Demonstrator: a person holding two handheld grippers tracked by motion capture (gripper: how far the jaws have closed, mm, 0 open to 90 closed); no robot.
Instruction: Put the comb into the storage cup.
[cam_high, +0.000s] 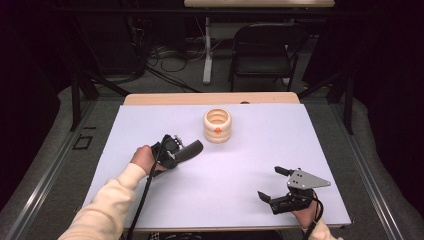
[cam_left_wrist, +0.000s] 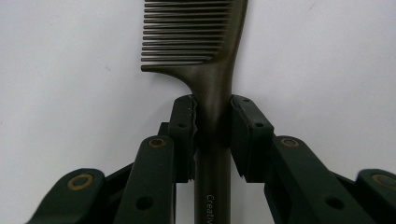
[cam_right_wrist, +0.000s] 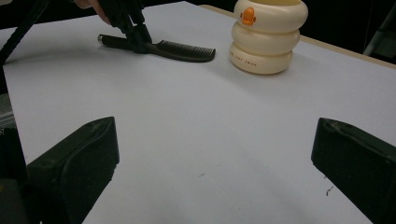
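Observation:
A dark comb (cam_left_wrist: 212, 79) lies flat on the white table, teeth pointing away from my left gripper (cam_left_wrist: 212, 107), whose pads press on both sides of its handle. In the high view the comb (cam_high: 192, 149) sticks out toward a cream ribbed cup (cam_high: 217, 126) with an orange mark, a little short of it. My left gripper (cam_high: 172, 152) sits left of centre. My right gripper (cam_high: 270, 182) rests near the front right edge, jaws wide apart with nothing between them. In the right gripper view the comb (cam_right_wrist: 182, 50) and the cup (cam_right_wrist: 268, 37) lie far ahead of the right gripper (cam_right_wrist: 215, 140).
A white sheet (cam_high: 240, 165) covers the table, with a wooden strip (cam_high: 210, 98) along its far edge. Beyond it stand a black folding chair (cam_high: 265, 47) and a table leg with cables on the floor.

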